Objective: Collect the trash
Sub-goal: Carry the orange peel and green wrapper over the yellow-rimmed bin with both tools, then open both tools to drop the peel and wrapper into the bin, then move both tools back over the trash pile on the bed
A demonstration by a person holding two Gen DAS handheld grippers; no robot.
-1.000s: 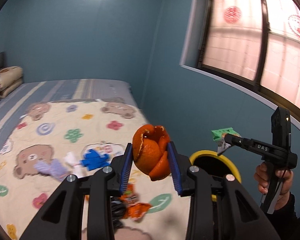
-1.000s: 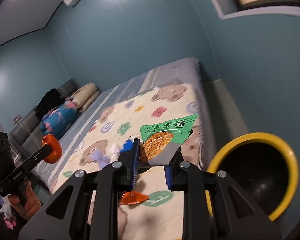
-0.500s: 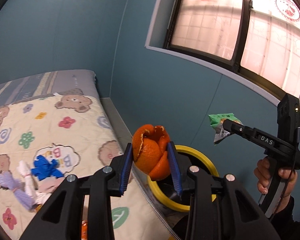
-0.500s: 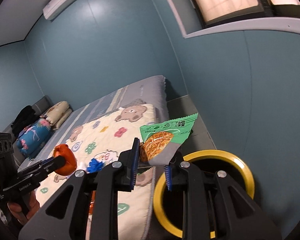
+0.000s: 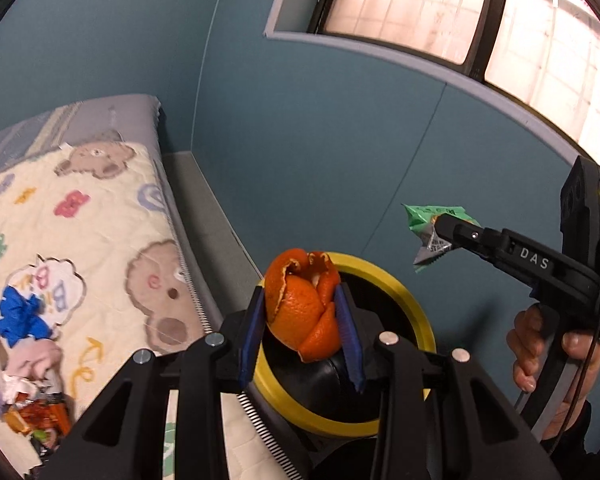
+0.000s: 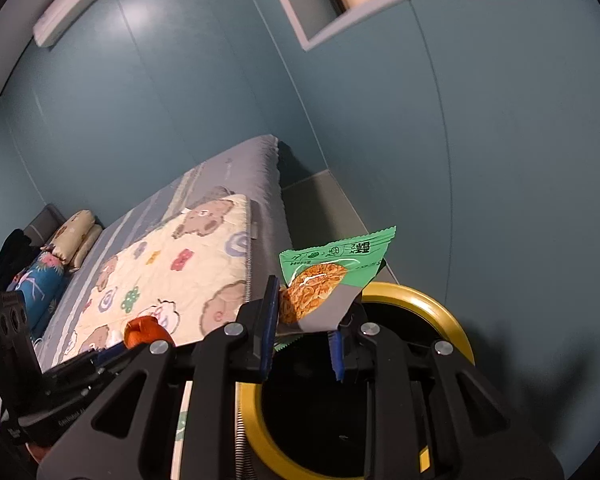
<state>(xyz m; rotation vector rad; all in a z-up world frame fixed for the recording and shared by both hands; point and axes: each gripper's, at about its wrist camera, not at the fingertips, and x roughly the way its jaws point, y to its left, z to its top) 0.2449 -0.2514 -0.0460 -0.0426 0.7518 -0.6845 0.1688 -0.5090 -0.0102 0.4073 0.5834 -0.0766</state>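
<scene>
The left gripper clamps a curled orange peel above the yellow-rimmed black trash bin beside the bed; the right gripper pinches a green snack wrapper over the bin.

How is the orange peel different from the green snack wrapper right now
The orange peel is a curled, rounded orange shell; the green snack wrapper is a flat printed packet. The left gripper clamps the peel; the right gripper clamps the wrapper. Both hang over or near the yellow-rimmed bin.
</scene>
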